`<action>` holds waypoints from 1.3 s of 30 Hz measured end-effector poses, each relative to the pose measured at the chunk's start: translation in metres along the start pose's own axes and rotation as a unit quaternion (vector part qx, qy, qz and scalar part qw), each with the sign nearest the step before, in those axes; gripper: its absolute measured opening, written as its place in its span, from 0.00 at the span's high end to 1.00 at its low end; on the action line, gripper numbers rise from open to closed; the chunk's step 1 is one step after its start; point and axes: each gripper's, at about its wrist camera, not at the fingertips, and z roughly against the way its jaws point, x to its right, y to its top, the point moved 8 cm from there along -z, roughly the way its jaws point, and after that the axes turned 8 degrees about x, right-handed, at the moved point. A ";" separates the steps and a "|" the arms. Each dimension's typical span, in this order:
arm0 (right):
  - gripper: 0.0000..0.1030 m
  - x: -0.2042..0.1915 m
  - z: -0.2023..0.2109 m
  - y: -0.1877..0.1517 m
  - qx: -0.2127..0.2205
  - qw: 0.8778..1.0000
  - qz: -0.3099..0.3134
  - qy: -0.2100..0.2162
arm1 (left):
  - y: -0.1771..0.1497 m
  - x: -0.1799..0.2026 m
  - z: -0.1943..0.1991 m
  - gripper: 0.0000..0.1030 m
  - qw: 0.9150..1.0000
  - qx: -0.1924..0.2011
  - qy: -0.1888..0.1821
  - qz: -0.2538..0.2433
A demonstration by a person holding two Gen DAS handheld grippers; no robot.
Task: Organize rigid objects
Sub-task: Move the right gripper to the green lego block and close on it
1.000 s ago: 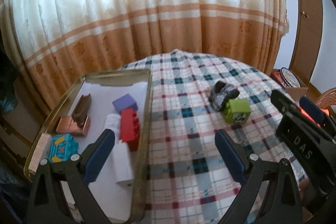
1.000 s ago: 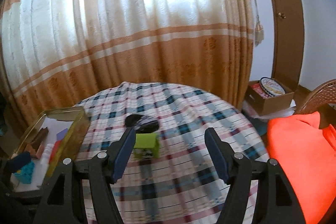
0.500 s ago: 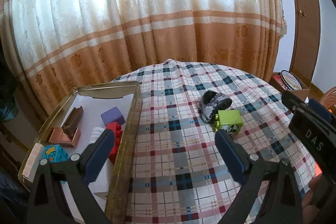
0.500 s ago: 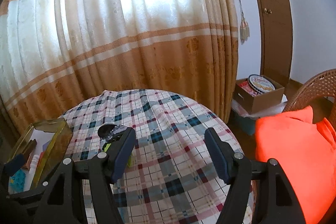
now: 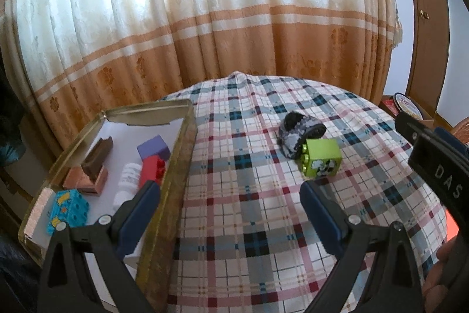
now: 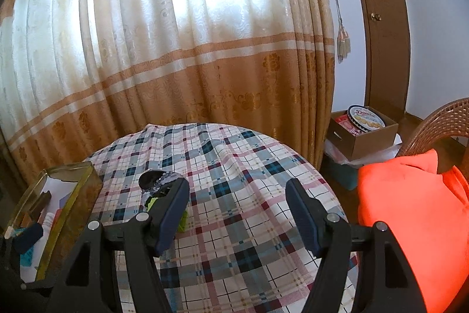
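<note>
A green cube block [image 5: 321, 157] lies on the plaid tablecloth [image 5: 249, 184], touching a grey patterned roll [image 5: 299, 132] behind it. On the left a gold tin tray [image 5: 176, 166] holds a purple block [image 5: 154, 148], a red brick [image 5: 152, 170], a white bottle [image 5: 127, 181], a brown piece on a copper base [image 5: 93, 166] and a cyan cube [image 5: 69, 210]. My left gripper [image 5: 230, 207] is open and empty, straddling the tray's right wall. My right gripper [image 6: 237, 204] is open and empty over the cloth; its left finger hides most of the green block [image 6: 181, 220], below the roll [image 6: 156, 181].
Orange-banded curtains hang close behind the round table. A cardboard box with a blue biscuit tin [image 6: 365, 118] sits on the floor at right, beside a wicker chair [image 6: 433, 125] with an orange cloth [image 6: 416, 213]. The right gripper's black body [image 5: 439, 166] crosses the left wrist view.
The left wrist view has pulled back and lifted, so the tray and blocks look smaller and farther. In the right wrist view the green block slid left behind the left finger.
</note>
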 end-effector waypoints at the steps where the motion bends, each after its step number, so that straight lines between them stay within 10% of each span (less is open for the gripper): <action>1: 0.32 0.001 -0.001 0.000 -0.001 1.000 -0.001 -0.001 | 0.000 0.000 0.000 0.06 1.000 -0.001 -0.001 0.001; 26: 0.32 -0.006 -0.008 -0.007 -0.030 0.999 -0.001 0.027 | -0.022 -0.027 0.008 0.06 0.998 -0.028 0.030 0.056; 39: 0.32 -0.052 -0.053 -0.034 -0.143 0.982 0.018 0.122 | -0.019 -0.054 0.027 0.06 0.993 0.000 0.069 0.099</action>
